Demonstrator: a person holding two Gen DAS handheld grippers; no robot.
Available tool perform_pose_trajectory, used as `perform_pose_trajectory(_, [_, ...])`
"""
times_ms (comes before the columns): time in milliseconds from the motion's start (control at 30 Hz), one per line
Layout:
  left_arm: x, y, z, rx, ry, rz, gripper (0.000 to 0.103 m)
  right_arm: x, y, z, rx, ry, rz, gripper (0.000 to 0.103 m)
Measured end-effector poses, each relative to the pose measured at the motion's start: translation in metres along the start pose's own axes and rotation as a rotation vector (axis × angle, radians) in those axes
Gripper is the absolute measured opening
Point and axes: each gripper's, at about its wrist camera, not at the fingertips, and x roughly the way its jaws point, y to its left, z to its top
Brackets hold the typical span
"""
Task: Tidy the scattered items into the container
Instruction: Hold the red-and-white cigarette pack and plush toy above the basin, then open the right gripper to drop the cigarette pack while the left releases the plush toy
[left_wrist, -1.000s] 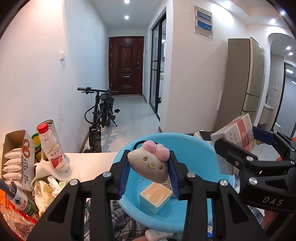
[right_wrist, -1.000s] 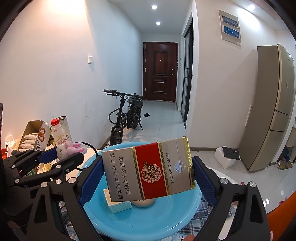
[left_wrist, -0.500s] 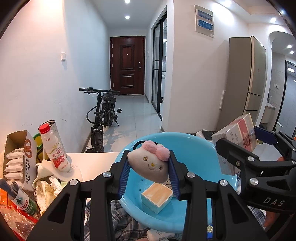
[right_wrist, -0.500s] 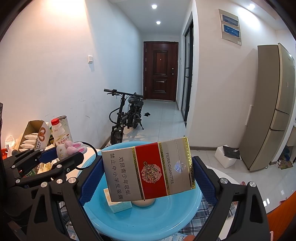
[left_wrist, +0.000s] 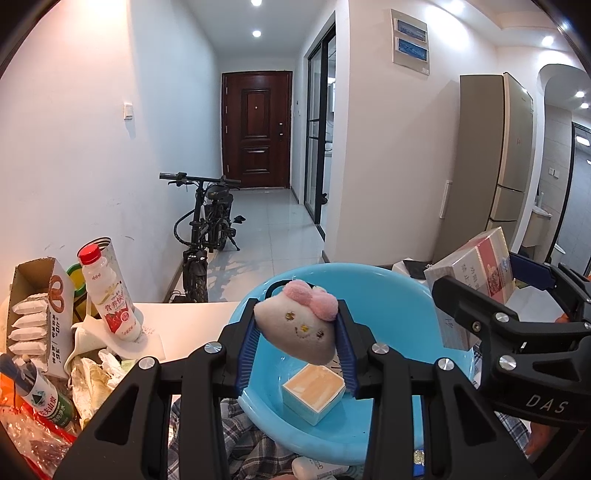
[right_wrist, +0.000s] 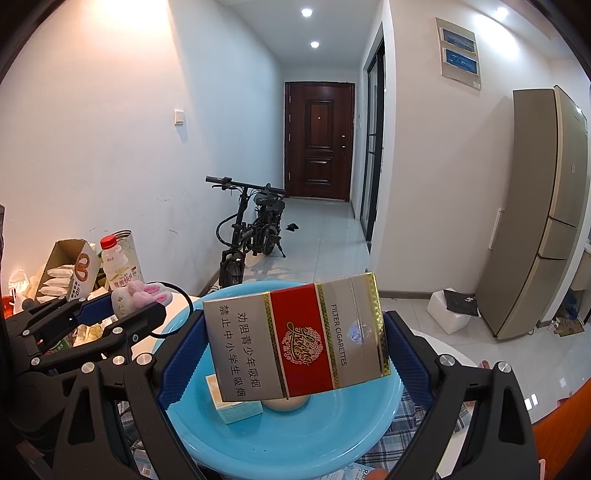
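Observation:
My left gripper (left_wrist: 295, 341) is shut on a small grey plush toy (left_wrist: 295, 332) with a pink bow, held above the blue plastic basin (left_wrist: 388, 291). My right gripper (right_wrist: 295, 347) is shut on a silver and red cigarette carton (right_wrist: 299, 339), held flat-faced over the same basin (right_wrist: 295, 439). Inside the basin lies a small teal box (left_wrist: 314, 393) with a pale top, seen also as the box (right_wrist: 232, 406) beside a pale round thing half hidden behind the carton. The right wrist view shows the left gripper (right_wrist: 136, 306) with the toy (right_wrist: 138, 297) at the left.
A milk drink bottle (left_wrist: 110, 291), a cardboard snack box (left_wrist: 37, 317), a green-labelled bottle (left_wrist: 40, 398) and crumpled wrappers crowd the white table (left_wrist: 184, 321) at the left. Checked cloth (left_wrist: 240, 439) lies under the basin. A black bicycle (left_wrist: 207, 236) stands in the hallway beyond.

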Motion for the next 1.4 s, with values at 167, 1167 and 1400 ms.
perform_pose_trajectory(167, [0.0, 0.001, 0.0, 0.0, 0.0, -0.003, 0.036, -0.001, -0.001, 0.0, 0.0, -0.001, -0.001, 0.094])
perform_pose_trajectory(1167, [0.002, 0.01, 0.001, -0.019, -0.001, -0.001, 0.037, 0.013, 0.004, -0.008, -0.035, 0.07, -0.029, 0.103])
perform_pose_trajectory(1400, [0.001, 0.01, 0.001, -0.024, -0.005, -0.012, 0.037, 0.023, 0.019, -0.014, -0.091, 0.111, -0.069, 0.103])
